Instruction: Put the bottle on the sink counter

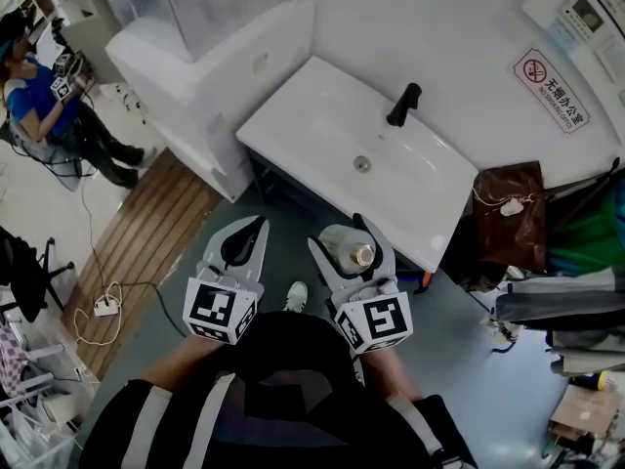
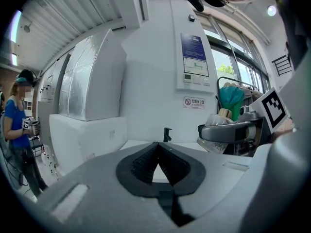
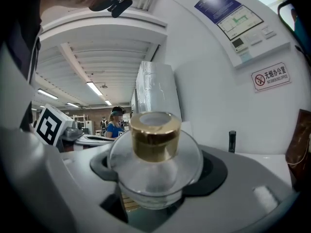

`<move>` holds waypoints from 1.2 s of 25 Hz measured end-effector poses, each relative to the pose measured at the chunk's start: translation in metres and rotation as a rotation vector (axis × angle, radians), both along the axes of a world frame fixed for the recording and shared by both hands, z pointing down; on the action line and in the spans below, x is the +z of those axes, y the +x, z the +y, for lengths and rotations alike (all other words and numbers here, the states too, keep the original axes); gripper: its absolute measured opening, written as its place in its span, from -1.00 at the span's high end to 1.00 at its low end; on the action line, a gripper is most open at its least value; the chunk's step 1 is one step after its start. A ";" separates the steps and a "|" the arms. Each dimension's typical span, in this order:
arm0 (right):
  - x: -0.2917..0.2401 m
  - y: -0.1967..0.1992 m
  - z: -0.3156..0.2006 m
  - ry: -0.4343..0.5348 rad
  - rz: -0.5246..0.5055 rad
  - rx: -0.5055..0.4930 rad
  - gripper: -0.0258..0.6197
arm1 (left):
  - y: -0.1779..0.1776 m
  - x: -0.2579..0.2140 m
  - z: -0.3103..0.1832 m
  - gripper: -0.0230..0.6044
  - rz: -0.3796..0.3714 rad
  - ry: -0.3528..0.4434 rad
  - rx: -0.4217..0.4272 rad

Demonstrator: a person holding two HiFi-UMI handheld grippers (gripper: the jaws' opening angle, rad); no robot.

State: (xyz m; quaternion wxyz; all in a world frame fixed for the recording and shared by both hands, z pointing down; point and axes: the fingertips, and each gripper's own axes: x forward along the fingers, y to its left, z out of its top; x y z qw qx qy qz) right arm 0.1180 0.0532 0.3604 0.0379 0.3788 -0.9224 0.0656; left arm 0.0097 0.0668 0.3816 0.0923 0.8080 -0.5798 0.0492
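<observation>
A clear round bottle [image 1: 342,241] with a gold cap [image 1: 363,255] sits between the jaws of my right gripper [image 1: 348,245], which is shut on it. In the right gripper view the bottle [image 3: 154,171] fills the middle, cap toward the camera. I hold it in the air in front of the white sink counter [image 1: 293,115], short of its near edge. A black faucet [image 1: 402,106] stands at the back of the basin. My left gripper [image 1: 249,234] hovers beside the right one, its fingertips [image 2: 156,145] touching with nothing between them.
A tall white cabinet [image 1: 210,57] adjoins the counter's left end. A brown bag [image 1: 510,213] hangs at the counter's right. A person in a blue shirt [image 1: 39,96] stands far left. A power strip with cables [image 1: 105,307] lies on the floor.
</observation>
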 end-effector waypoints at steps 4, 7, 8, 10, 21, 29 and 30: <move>0.003 0.005 -0.013 -0.004 -0.002 -0.013 -0.13 | 0.005 0.000 -0.010 0.93 -0.010 0.001 -0.013; 0.005 0.004 -0.021 -0.011 -0.005 -0.020 -0.13 | 0.003 0.000 -0.016 0.93 -0.018 -0.003 -0.025; 0.007 0.003 -0.024 -0.017 -0.006 -0.022 -0.13 | 0.002 0.000 -0.017 0.93 -0.018 -0.004 -0.029; 0.010 -0.001 -0.029 -0.028 -0.006 -0.024 -0.13 | -0.001 0.000 -0.021 0.93 -0.017 -0.007 -0.032; 0.019 -0.036 -0.071 -0.053 0.039 0.027 -0.13 | -0.033 0.008 -0.074 0.93 0.001 -0.016 0.030; 0.016 -0.065 -0.110 -0.038 0.060 0.098 -0.13 | -0.065 0.009 -0.115 0.93 0.012 -0.014 0.085; 0.015 -0.068 -0.113 -0.035 0.066 0.104 -0.13 | -0.069 0.009 -0.120 0.93 0.013 -0.011 0.093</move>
